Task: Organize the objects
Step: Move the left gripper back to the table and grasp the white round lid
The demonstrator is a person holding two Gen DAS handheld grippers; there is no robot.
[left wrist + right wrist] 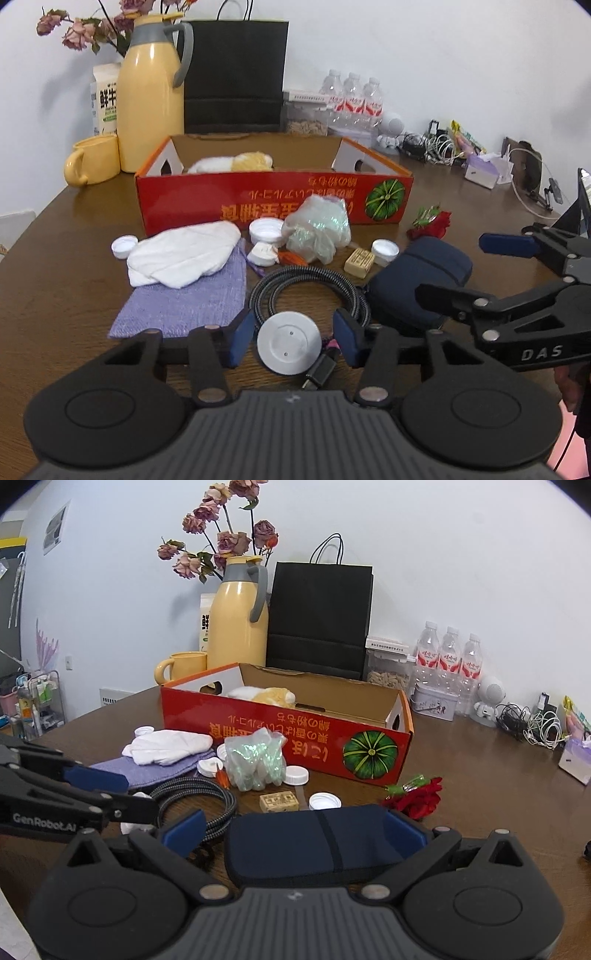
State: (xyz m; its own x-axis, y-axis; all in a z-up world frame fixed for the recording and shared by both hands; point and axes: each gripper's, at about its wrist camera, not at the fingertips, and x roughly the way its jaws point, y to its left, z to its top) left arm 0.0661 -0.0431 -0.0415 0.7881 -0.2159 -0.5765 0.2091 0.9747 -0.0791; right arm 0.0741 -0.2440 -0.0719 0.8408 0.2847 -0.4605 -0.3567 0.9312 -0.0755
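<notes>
Clutter covers the brown table (66,295), and we read it from biggest to least. Along the far edge stand a black paper bag (236,74) and a yellow jug (153,99), parked out of the work. Nearer the middle sits the red box (273,199), open-topped, with a plush toy (232,162) already inside, so we judge it the place for collecting; its print faces us upside down and we cannot read it. In front of the box lie a purple cloth (184,306), a white towel (181,258), a navy case (314,845), a coiled cable (314,284) and a white disc (289,341). Our left gripper (291,341) brackets the disc, jaws half closed, pads apart from it, so nothing is gripped. Our right gripper (295,830) spreads wide around the case; whether its pads press, we cannot tell. Its arm reads "DAS", the left one "GenRobot.AI".
</notes>
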